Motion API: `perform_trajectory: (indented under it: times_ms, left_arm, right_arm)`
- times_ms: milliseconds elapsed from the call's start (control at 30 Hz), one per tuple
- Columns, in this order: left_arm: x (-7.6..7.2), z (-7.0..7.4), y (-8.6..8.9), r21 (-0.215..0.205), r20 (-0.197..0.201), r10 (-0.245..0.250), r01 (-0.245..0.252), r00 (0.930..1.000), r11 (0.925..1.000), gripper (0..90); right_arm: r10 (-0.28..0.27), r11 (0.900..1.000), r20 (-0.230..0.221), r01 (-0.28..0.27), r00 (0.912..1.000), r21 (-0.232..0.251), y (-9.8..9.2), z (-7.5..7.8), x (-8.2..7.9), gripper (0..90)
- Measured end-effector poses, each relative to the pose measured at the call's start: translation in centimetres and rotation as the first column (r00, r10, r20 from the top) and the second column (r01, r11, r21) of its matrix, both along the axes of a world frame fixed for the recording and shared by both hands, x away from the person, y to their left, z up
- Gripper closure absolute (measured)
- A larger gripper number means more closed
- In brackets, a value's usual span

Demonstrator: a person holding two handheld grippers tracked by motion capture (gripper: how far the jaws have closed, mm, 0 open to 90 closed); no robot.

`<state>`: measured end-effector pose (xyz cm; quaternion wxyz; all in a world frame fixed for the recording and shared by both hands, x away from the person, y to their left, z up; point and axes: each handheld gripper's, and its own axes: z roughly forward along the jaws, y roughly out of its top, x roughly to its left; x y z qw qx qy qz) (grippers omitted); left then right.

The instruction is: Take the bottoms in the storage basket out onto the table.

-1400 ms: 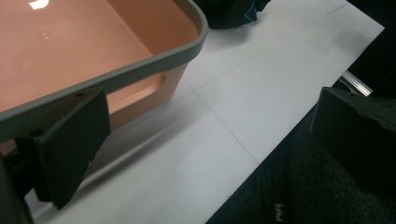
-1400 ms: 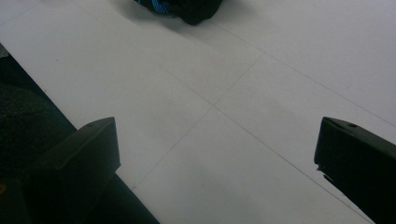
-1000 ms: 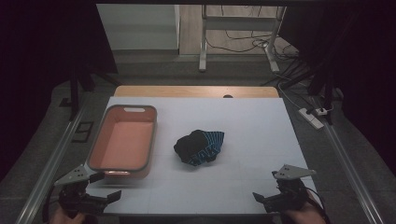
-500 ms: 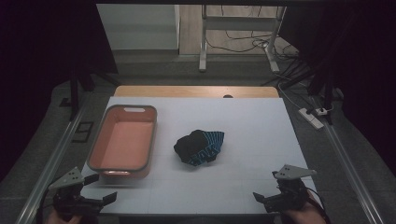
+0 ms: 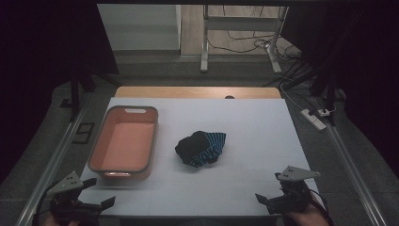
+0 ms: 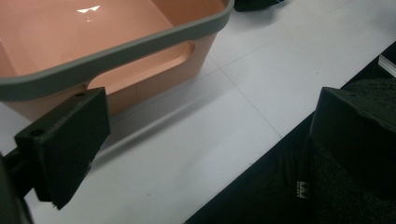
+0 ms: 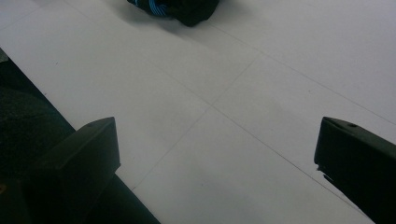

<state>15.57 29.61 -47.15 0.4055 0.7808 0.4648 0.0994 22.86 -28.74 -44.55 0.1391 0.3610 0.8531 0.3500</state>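
A salmon bin (image 5: pixel 123 143) with a grey rim stands on the left of the white table (image 5: pixel 254 122). A black bundle of cloth with blue stripes (image 5: pixel 201 149) lies at the table's middle. My left gripper (image 5: pixel 99 192) hovers open at the front left corner, just short of the bin's near wall. In the left gripper view the bin (image 6: pixel 116 51) fills the upper left ahead of the open left gripper (image 6: pixel 210 140). My right gripper (image 5: pixel 270 190) is open at the front right edge. In the right gripper view the right gripper (image 7: pixel 215 158) holds nothing and the bundle (image 7: pixel 182 8) lies far ahead.
Bare white table stretches between the bundle and both grippers. A wooden strip (image 5: pixel 197 92) borders the far edge. Metal rails (image 5: pixel 56 155) run along both sides, with a power strip (image 5: pixel 314 118) and cables on the floor beyond.
My left gripper has drawn back toward the person and a little left, away from the bin's front wall. The right gripper, bin and bundle have not moved.
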Motion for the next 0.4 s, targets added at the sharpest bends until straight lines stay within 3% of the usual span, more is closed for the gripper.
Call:
perform_trajectory:
  times_ms: [333,400]
  left_arm:
    - [-0.02,-0.17,-0.42,0.056,-0.053,-0.019,0.022,0.9984,0.9982,0.0]
    - [0.08,-0.14,-0.42,0.049,-0.053,-0.023,0.026,0.9983,0.9985,0.0]
  right_arm:
    - [0.000,1.000,-0.001,0.000,1.0000,-0.003,0.05,-0.01,-0.01,0.1]
    - [0.000,1.000,-0.001,0.000,1.0000,-0.005,0.03,-0.04,-0.01,0.0]
